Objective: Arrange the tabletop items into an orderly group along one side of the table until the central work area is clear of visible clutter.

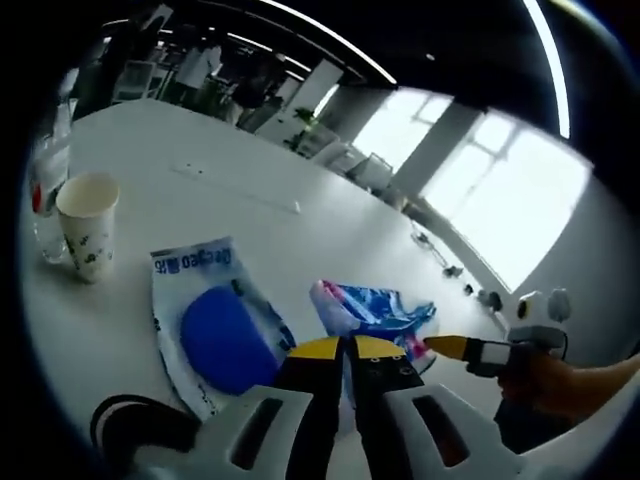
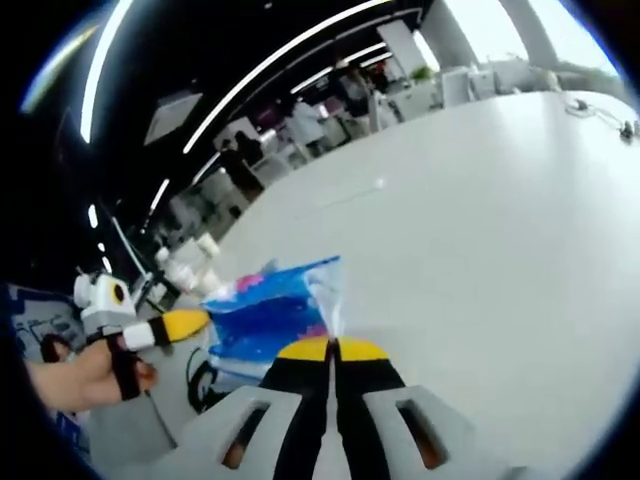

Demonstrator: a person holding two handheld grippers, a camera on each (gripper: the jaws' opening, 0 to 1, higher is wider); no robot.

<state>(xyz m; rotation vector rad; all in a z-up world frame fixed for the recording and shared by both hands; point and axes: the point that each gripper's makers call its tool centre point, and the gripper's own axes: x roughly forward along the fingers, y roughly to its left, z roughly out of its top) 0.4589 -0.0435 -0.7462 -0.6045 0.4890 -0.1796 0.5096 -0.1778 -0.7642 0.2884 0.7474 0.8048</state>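
Left gripper view: the left hand-held gripper (image 1: pixel 347 350), jaws brought together with yellow tips meeting, rises from the lower edge above the white counter (image 1: pixel 230 180); whether anything is pinched between the tips cannot be told. Just beside its tips lie a white plastic packet with a blue oval patch and blue lettering (image 1: pixel 215 320) and a crumpled blue-and-pink plastic wrapper (image 1: pixel 372 308). A white paper cup with a small printed pattern (image 1: pixel 88 225) stands upright near the counter edge, a clear plastic bottle (image 1: pixel 45 190) close behind it. The right hand-held gripper (image 1: pixel 440 345) enters from the right, held by a hand (image 1: pixel 545 380).

Right gripper view: the right hand-held gripper (image 2: pixel 331 350) has its jaws closed on the edge of the blue-and-pink wrapper (image 2: pixel 270 315).
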